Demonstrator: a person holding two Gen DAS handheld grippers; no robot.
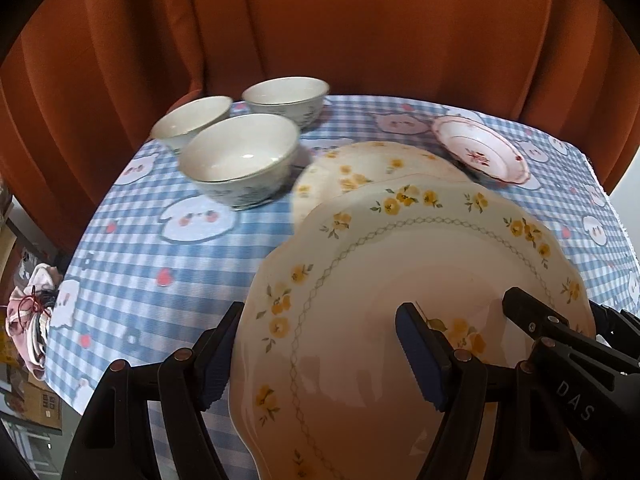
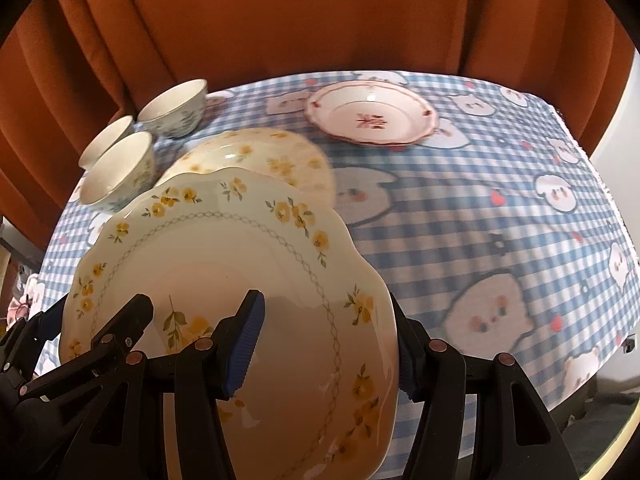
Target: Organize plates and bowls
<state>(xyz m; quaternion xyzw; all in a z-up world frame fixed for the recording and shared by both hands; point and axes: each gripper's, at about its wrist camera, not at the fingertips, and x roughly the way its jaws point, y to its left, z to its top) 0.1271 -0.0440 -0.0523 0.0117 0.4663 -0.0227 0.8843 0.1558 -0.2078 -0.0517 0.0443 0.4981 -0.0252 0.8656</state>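
Observation:
A large cream plate with yellow flowers (image 1: 380,280) (image 2: 224,264) hangs tilted above the table, carried by both grippers. My left gripper (image 1: 320,356) is shut on its left rim, one blue pad on top and one beneath. On the opposite rim my right gripper (image 2: 328,352) is shut the same way. A second yellow-flowered plate (image 1: 360,168) (image 2: 260,156) lies on the cloth just beyond the carried one. Three white bowls (image 1: 240,156) (image 2: 120,172) stand together at the far left. A pink-rimmed plate with a red flower (image 1: 480,152) (image 2: 372,116) lies at the far right.
A blue checked tablecloth (image 1: 140,272) (image 2: 480,220) with cartoon patches covers the table. An orange curtain (image 1: 320,20) hangs close behind its far edge. A pink bundle (image 1: 28,320) sits past the left edge. The table drops off on the right (image 2: 600,380).

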